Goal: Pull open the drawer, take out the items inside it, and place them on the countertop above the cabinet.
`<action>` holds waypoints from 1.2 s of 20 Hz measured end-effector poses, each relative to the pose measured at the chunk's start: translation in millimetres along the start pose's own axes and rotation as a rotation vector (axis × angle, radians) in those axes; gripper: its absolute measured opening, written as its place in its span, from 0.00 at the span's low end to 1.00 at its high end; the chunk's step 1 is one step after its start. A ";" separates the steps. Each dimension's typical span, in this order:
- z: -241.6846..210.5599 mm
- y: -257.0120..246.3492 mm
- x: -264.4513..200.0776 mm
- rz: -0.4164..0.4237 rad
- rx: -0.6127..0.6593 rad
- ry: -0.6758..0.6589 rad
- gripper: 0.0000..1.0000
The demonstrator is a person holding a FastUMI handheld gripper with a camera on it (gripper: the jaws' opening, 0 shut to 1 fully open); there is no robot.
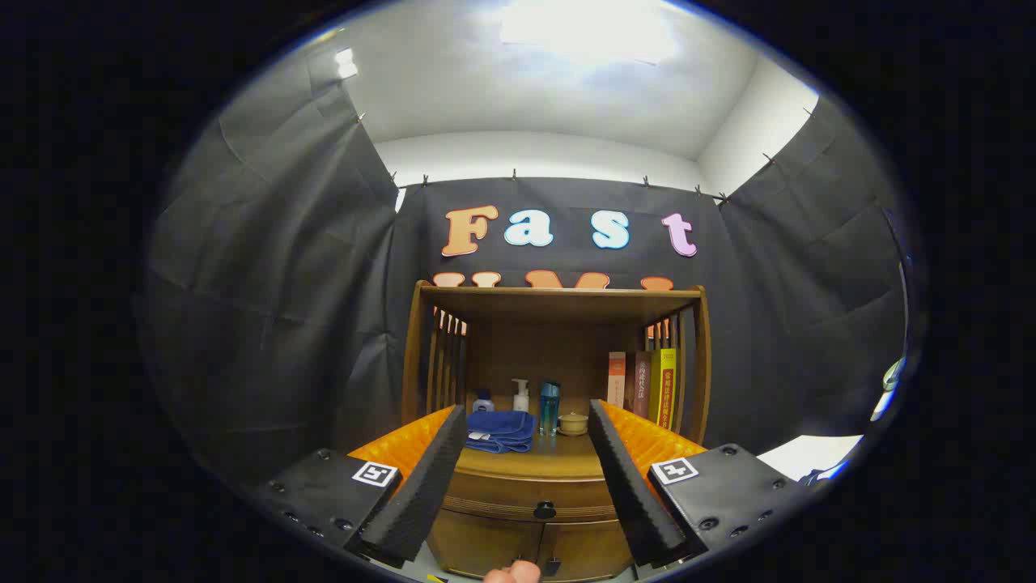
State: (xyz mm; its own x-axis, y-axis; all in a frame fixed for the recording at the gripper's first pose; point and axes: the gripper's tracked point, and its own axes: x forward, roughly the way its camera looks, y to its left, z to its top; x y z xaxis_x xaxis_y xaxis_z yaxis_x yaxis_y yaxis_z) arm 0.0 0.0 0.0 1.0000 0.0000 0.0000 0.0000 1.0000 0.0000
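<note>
A wooden cabinet stands ahead of me, its drawer [534,494] pushed in, with a small dark round knob [545,510] at the front. My gripper [528,421] is open, held a little way back from the cabinet, and the drawer front and knob show between its fingers [429,478]. The countertop [534,461] above the drawer carries a folded blue cloth [500,431]. Whatever lies inside the drawer is hidden. Nothing is between the fingers.
At the back of the countertop stand a small white-and-blue bottle [483,402], a pump bottle [520,397], a teal tumbler [549,408] and a small lidded cup [573,423]. Books [643,387] lean at the right under a wooden shelf [558,295]. Two cupboard doors [534,546] sit below the drawer.
</note>
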 end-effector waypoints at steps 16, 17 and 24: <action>-30.9 -4.5 5.4 0.009 0.081 0.069 0.98; -31.4 -4.4 5.0 0.011 0.080 0.070 0.98; -31.1 -0.9 5.0 0.019 0.077 0.074 0.98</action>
State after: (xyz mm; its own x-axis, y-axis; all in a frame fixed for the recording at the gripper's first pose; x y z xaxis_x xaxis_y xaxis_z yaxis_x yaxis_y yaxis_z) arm 5.0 -0.9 -31.1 0.9971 0.0213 -0.0731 -0.0157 0.9969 0.0772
